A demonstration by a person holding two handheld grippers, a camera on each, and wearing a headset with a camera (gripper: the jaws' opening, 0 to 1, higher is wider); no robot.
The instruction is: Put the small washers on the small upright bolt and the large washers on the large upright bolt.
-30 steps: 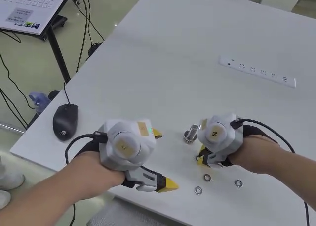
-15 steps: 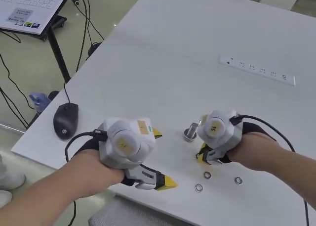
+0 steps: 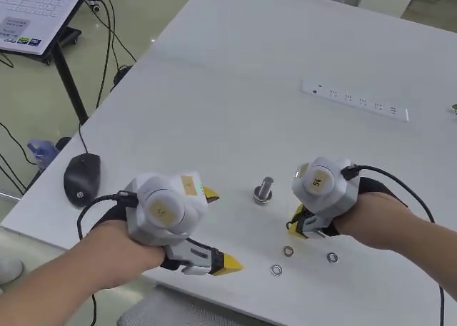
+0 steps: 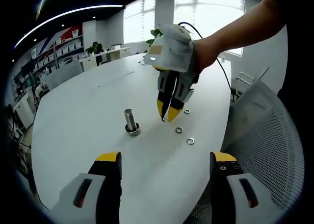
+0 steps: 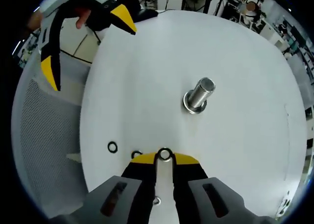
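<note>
One steel bolt (image 3: 263, 190) (image 5: 198, 96) (image 4: 130, 122) stands upright on the white table (image 3: 235, 90). My right gripper (image 3: 294, 230) (image 5: 165, 160) points down just right of the bolt, shut on a washer (image 5: 165, 154) at its yellow tips; the left gripper view shows that right gripper (image 4: 164, 117) too. Three loose washers (image 3: 288, 252) (image 3: 275, 270) (image 3: 332, 257) lie on the table near the front edge, by the right gripper's tips. My left gripper (image 3: 218, 229) (image 4: 166, 160) hovers left of the bolt, open, with nothing between its jaws.
A white power strip (image 3: 353, 100) lies further back on the table. A black mouse (image 3: 81, 177) sits near the left edge. A laptop (image 3: 28, 12) on a stand is off to the left. A mesh chair (image 4: 260, 136) stands at the table's front edge.
The head camera has shifted. Against the table, my right gripper has drawn a little to the right, away from the bolt. The left gripper and the loose washers have stayed put.
</note>
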